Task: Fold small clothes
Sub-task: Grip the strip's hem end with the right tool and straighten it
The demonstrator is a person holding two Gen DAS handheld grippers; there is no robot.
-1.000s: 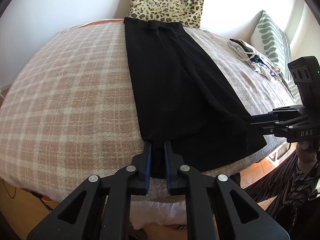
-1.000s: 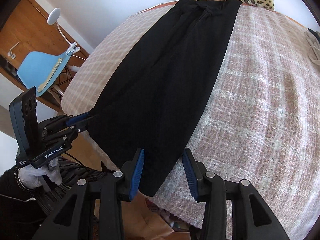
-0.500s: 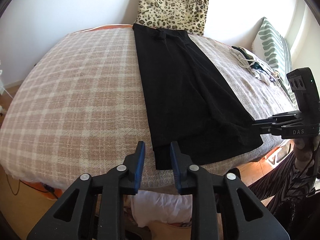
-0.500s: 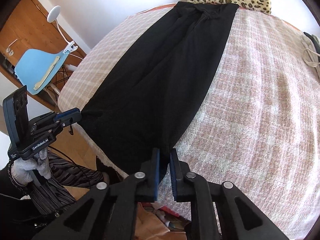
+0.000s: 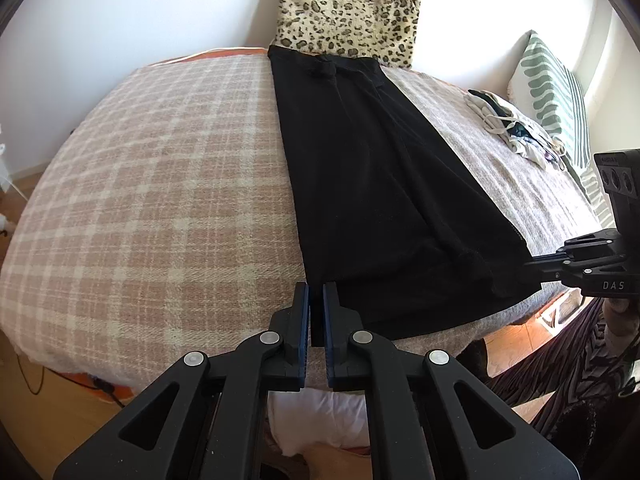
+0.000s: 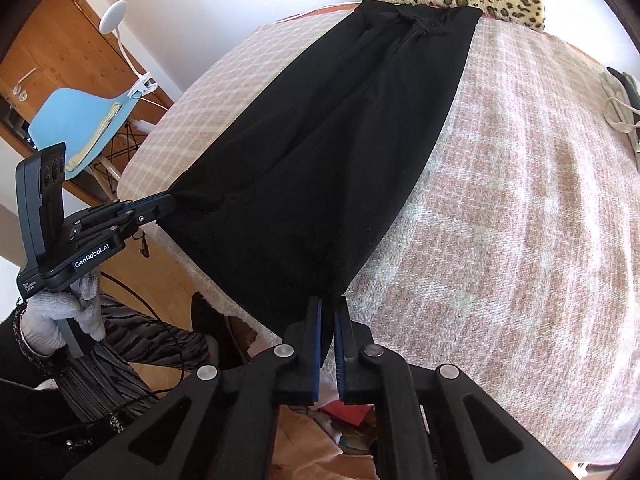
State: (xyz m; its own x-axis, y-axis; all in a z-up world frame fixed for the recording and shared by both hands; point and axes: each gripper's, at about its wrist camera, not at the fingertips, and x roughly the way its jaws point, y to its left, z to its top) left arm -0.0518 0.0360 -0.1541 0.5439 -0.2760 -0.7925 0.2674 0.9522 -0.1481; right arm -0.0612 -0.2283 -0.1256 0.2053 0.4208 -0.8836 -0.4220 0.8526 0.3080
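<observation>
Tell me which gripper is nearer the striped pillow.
Right. The right gripper grips the black garment's corner below the striped pillow; the left gripper holds the far corner.

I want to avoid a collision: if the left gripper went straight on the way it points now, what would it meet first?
The left gripper is already shut on the near hem corner of the black garment. Straight on, it would probably push into that cloth and the checked blanket under it.

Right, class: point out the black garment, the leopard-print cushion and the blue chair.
black garment (image 5: 380, 184): left wrist view, middle of the cloth lying on the bed.
leopard-print cushion (image 5: 348, 12): left wrist view, centre of its front face.
blue chair (image 6: 80, 120): right wrist view, its seat shell.
</observation>
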